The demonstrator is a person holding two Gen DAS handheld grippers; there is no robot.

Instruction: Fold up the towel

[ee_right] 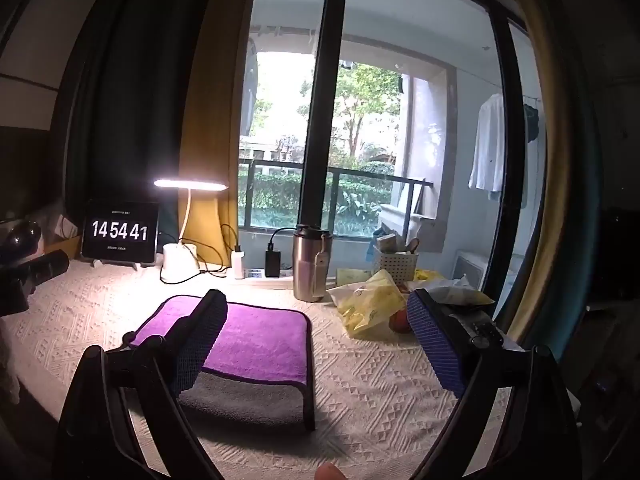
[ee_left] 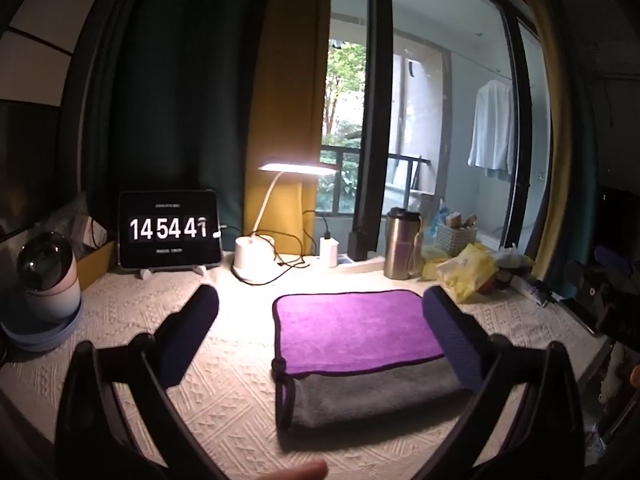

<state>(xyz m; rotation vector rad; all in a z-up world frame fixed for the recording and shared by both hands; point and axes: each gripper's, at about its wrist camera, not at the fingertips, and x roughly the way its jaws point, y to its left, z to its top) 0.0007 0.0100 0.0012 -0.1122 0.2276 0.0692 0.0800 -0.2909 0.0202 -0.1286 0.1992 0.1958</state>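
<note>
Both claws wide open, holding nothing: left gripper, right gripper. Towel lies on textured tablecloth, partly folded, purple over gray. Likely next: pinch 2 near corners evenly, keep edges aligned. Behind: steel tumbler, yellow bags, lamp, clock tablet. All clear of the towel.

table (cream cloth) | towel | lamp | tumbler
</note>
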